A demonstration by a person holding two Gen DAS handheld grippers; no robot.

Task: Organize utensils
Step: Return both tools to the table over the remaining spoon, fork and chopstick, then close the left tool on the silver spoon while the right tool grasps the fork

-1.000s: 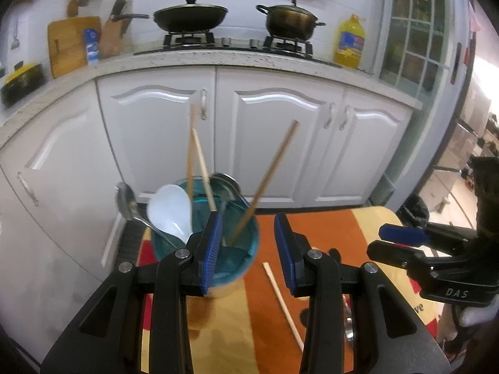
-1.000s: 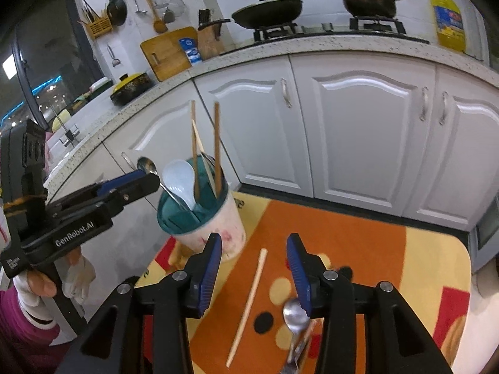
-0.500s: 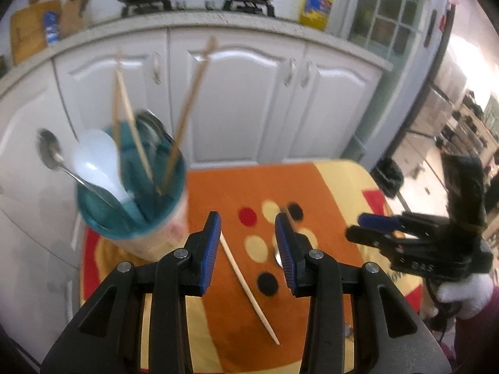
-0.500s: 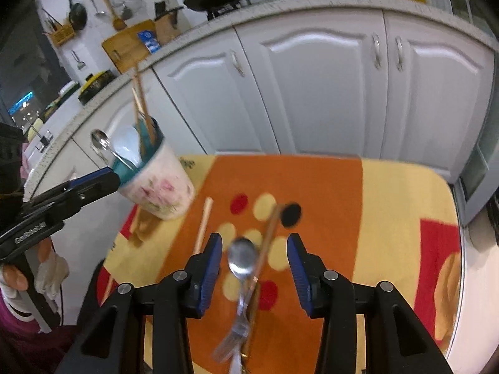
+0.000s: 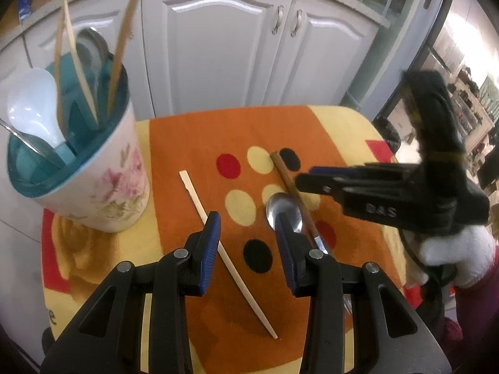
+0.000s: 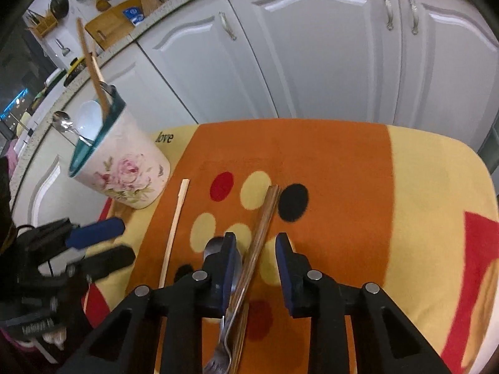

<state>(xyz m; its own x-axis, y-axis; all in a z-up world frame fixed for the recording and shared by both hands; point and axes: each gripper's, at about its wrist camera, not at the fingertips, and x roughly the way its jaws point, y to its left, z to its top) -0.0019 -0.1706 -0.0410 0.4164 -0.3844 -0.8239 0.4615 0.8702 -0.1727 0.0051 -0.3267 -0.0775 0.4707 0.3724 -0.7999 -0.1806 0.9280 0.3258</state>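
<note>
The dark chopstick (image 6: 261, 232) lies near the centre of the right wrist frame on the patterned cloth over the worktop (image 6: 421, 187), running up from the bottom edge to end beside a black dot. It crosses the metal spoon (image 5: 284, 211), and a fork (image 6: 222, 353) sits tucked against its lower end. The right gripper (image 6: 254, 251) straddles it, fingers (image 6: 285, 251) closing with the chopstick between them but not yet pressing on it.

My worry is that pile. The left finger of that gripper stands right over the spoon bowl, so it could pinch spoon and chopstick together, or nudge the spoon and roll the stick aside. The chopstick may actually be a pair lying flush; I cannot tell, and one could slip free if lifted.

The left gripper (image 5: 246, 233), lower middle of the left wrist frame, hangs released over the pale chopstick (image 5: 227, 254), which passes under its left finger rather than between the two, so a close from there could miss it or flick it across the cloth.

Counted: one pale chopstick, one dark chopstick or pair, one spoon and one fork loose on the cloth. The flowered holder (image 5: 93, 184), at the left edge, carries three upright chopsticks, one white spoon (image 5: 32, 106), and at least one metal spoon.
</note>
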